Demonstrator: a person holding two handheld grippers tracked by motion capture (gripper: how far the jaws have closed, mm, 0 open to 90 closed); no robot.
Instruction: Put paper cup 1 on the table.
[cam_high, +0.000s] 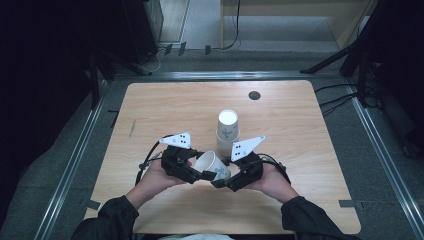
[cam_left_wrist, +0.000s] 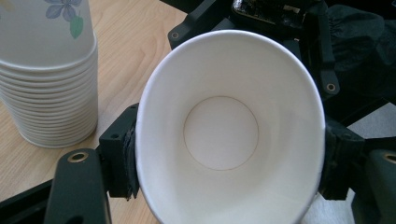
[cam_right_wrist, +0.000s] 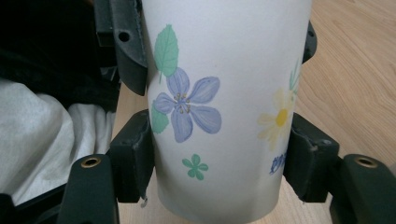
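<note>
A white paper cup (cam_high: 212, 164) printed with flowers lies tilted between both hands above the table's near edge. My left gripper (cam_high: 201, 175) is shut on its rim, and in the left gripper view the pads squeeze the cup's mouth (cam_left_wrist: 229, 126) into an oval with my left gripper (cam_left_wrist: 229, 163) on either side. My right gripper (cam_high: 221, 182) is shut on the cup's lower body. In the right gripper view its pads press the flowered wall (cam_right_wrist: 224, 70), my right gripper (cam_right_wrist: 222, 158) spanning it. A stack of upside-down matching cups (cam_high: 227, 127) stands just beyond on the table.
The wooden table (cam_high: 165, 110) has a small black round disc (cam_high: 254, 95) near its far edge. The cup stack (cam_left_wrist: 46, 84) stands close to the left of the held cup. Metal rails and dark stands surround the table on the floor.
</note>
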